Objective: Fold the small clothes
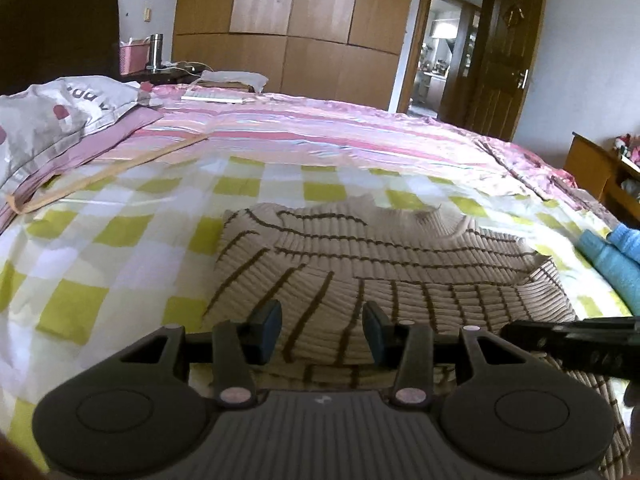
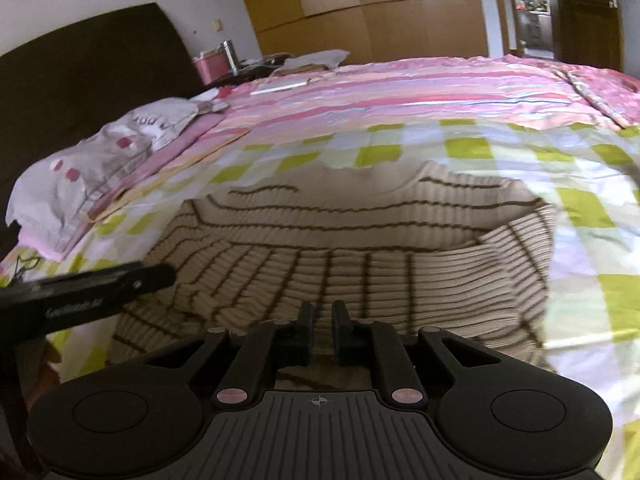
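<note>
A bedroom, and the work is happening on a bed (image 1: 120, 264) spread with a green-and-white check sheet. Nearest us, the left gripper (image 1: 322, 334) is hovering over the near edge of the sweater (image 1: 360, 248), jaws standing well apart with nothing between them, only knit showing through the gap. Just to its right, the right gripper (image 2: 322, 330) is hanging over the same near edge, its jaws set close with a narrow slot open between them; no cloth is caught there as far as the right wrist view shows.

The sweater itself, beige ribbed knit with thin brown stripes, is lying flat in the middle of the check sheet. Both sleeves are looking folded in across the body, and the collar is pointing toward the far side of the bed. So the side folds are reading as done, and the hem-to-collar fold is likely the step coming up. That is calling for both grippers to drop onto the near hem, one toward each corner, pinch through all the layers, and carry it up over toward the collar without dragging the sleeves loose.

Off at the right edge of the bed, a blue towel (image 1: 612, 256) is sitting. Farther on, a pillow (image 1: 52, 120) is resting by the headboard on the pink striped cover, and a wardrobe (image 1: 296, 20) is standing behind it all.
</note>
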`<state>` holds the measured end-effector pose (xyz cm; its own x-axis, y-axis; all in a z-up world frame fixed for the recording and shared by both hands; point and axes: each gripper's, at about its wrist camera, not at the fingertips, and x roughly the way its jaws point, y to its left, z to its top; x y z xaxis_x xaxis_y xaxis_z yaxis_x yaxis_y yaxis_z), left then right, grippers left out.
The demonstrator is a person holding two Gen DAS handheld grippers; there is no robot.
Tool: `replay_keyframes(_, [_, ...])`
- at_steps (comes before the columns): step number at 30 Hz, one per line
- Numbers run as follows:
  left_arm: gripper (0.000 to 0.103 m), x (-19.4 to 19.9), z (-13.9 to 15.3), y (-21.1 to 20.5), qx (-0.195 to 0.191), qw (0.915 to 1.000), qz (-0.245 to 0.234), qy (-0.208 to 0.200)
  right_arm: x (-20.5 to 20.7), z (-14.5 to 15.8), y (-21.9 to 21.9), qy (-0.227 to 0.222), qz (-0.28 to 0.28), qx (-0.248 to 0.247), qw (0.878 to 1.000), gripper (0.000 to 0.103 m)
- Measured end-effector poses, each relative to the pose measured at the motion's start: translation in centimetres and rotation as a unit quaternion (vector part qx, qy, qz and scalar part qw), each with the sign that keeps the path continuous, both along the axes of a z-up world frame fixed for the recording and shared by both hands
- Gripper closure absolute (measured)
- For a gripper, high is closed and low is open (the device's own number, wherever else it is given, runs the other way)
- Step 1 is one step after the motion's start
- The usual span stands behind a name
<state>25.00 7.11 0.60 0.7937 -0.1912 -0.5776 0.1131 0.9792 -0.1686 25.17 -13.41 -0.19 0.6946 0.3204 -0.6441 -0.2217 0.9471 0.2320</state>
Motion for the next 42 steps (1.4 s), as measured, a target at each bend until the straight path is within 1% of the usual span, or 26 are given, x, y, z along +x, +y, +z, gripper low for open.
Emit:
replay_keyframes(3, [0.054,0.6,-0.7,-0.7,0.008,0.9998,-0.01,0.016,0.2,-0.5,0.6,0.004,0.006,-0.006,1.0,0.09])
replay_keyframes(5, [0.054,0.6,-1.3,-1.0,0.025,0.9992,-0.011,0.031,0.2,-0.7,0.7,0.007,0.005,-0.005,1.0,0.09])
replay_keyframes(9, [0.053,0.0,-1.4,-1.4,0.046,0.9982,-0.018,0.033,0.1,-0.7,0.1,0.016,0.005,0.006,1.0,0.091])
replay_keyframes(14, [0.054,-1.2,-1.1,-1.2,0.048,0.9975,-0.016,0.05,-0.9,-0.1,-0.2,0.017,0.001,0.006,1.0,0.089])
replay_keyframes(20, [0.054,-4.3,-0.6,0.4,0.032,0.9975,-0.008,0.063,-3.5,0.5,-1.3,0.022,-0.006,0.01,1.0,0.087])
replay_keyframes(27, [0.054,-8.8,-0.5,2.6,0.044,0.995,0.0,0.09,-8.2,1.4,-3.4,0.032,-0.023,0.012,0.999,0.086])
replay_keyframes(30, [0.054,-10.7,-0.5,3.4,0.041,0.9937,0.001,0.104,-10.6,1.5,-4.4,0.045,-0.03,0.015,0.998,0.082])
replay_keyframes(34, [0.054,-13.0,-0.5,4.4,0.035,0.9915,0.011,0.125,-13.9,1.7,-5.5,0.055,-0.041,0.009,0.998,0.082])
replay_keyframes(37, [0.054,-14.6,-0.9,5.1,0.03,0.9889,0.017,0.144,-16.4,1.7,-6.6,0.063,-0.054,0.013,0.996,0.079])
replay_keyframes(42, [0.054,-15.8,-1.0,5.4,0.029,0.9866,0.029,0.158,-19.6,1.5,-8.1,0.075,-0.078,0.019,0.994,0.077])
